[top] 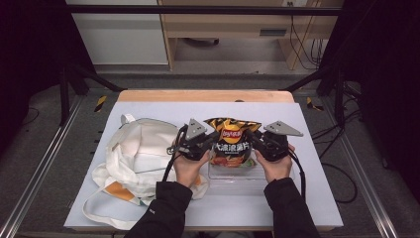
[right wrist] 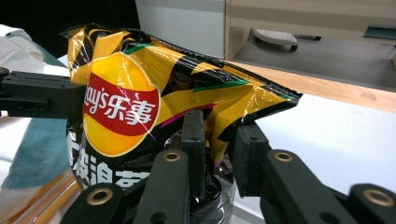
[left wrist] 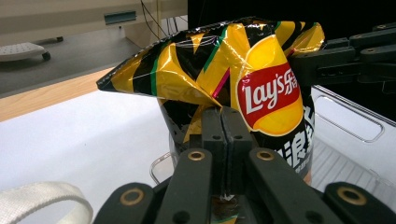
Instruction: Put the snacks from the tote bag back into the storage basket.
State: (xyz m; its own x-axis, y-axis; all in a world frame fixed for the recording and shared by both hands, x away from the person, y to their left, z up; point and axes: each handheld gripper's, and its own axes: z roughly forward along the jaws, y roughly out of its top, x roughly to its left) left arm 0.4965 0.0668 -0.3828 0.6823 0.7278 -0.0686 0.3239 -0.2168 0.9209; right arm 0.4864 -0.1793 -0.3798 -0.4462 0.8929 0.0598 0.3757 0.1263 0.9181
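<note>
A yellow and black Lay's chip bag (top: 230, 141) stands upright in a clear plastic tray (top: 250, 173) at the table's middle. My left gripper (top: 211, 144) meets the bag's left side. In the left gripper view its jaws (left wrist: 223, 119) are pressed together on a crease of the bag (left wrist: 261, 88). My right gripper (top: 251, 144) is at the bag's right side. In the right gripper view its jaws (right wrist: 219, 140) stand apart, and a loose fold of the bag (right wrist: 140, 93) hangs in the gap without being pressed.
A white cloth tote bag (top: 141, 153) with long straps lies flat to the left of the tray, right beside my left hand. The grey mat (top: 307, 198) has free room at the right and front. A wooden strip (top: 203, 95) runs along the table's far edge.
</note>
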